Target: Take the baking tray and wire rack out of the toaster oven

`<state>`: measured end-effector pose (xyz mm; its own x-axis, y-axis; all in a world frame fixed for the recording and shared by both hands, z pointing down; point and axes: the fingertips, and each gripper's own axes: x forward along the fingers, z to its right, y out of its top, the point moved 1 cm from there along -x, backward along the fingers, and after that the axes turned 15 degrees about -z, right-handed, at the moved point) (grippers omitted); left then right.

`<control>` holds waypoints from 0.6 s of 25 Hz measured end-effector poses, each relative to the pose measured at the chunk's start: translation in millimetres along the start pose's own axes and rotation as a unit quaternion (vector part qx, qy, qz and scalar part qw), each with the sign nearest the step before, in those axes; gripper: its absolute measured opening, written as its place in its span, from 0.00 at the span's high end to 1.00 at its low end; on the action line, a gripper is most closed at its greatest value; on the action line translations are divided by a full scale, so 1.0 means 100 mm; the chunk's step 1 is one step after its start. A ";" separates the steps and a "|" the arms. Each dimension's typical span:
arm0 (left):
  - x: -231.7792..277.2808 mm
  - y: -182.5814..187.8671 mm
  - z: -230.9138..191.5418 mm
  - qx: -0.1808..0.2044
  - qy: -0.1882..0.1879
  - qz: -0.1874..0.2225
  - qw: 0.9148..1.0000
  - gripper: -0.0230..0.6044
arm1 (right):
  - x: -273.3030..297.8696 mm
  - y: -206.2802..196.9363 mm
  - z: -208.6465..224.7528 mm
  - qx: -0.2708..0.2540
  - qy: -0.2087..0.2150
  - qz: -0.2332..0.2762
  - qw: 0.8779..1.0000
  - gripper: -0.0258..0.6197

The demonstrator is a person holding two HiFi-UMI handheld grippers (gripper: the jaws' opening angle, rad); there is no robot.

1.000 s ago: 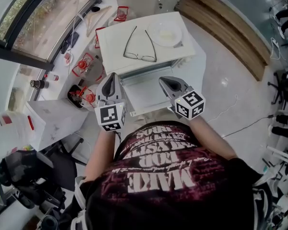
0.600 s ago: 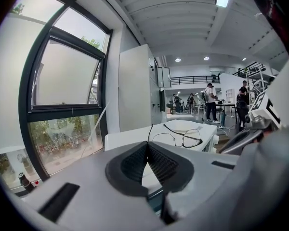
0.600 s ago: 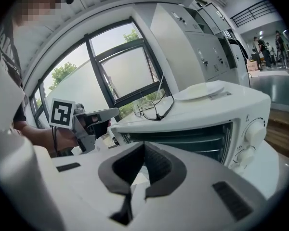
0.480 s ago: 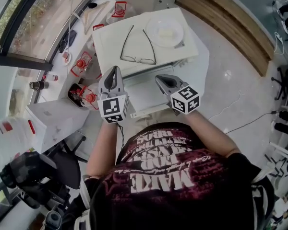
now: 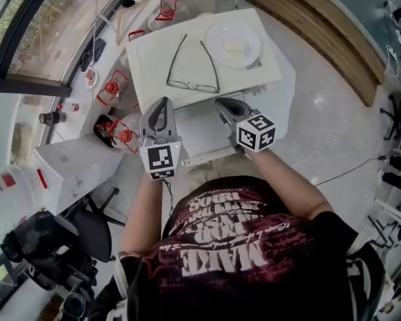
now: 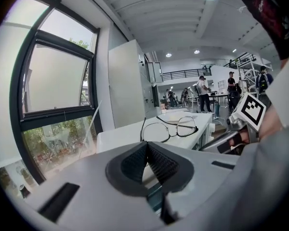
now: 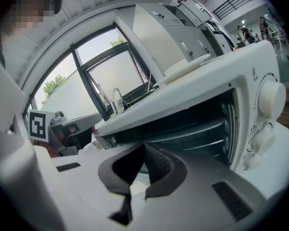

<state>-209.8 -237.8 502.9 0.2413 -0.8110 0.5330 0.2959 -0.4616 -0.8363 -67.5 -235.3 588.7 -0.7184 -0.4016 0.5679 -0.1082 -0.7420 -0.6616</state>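
The white toaster oven [image 5: 154,55] stands below me with its door [image 5: 200,134] folded down toward me. Its cavity shows in the right gripper view, where the wire rack [image 7: 202,133] sits on the side rails; I cannot make out the baking tray. My left gripper [image 5: 162,103] hovers at the oven's front left, jaws shut and empty. At the front right, over the open door, my right gripper [image 5: 220,103] is also shut and empty, with its tips [image 7: 144,146] just before the opening. A pair of glasses [image 5: 194,67] and a white plate [image 5: 232,44] lie on the oven's top.
Several red-lidded jars [image 5: 113,89] and a bottle stand on the sill left of the oven. A white box [image 5: 73,169] and a black chair [image 5: 50,246] sit at lower left. Control knobs [image 7: 269,97] line the oven's right side. A cable [image 5: 341,172] crosses the floor on the right.
Both grippers have sunk and drawn closer to the oven's open front. Their jaws have stayed shut.
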 end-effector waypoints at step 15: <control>0.07 -0.02 0.00 -0.008 -0.006 -0.024 1.000 0.96 | 0.15 0.16 0.40 0.174 0.037 0.052 0.983 0.66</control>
<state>-208.9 -242.6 507.8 0.2385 -0.7827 0.5749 0.2938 -0.5061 -0.8109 -52.3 -274.7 606.3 -0.7627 -0.4542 0.4604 0.2010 -0.8431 -0.4987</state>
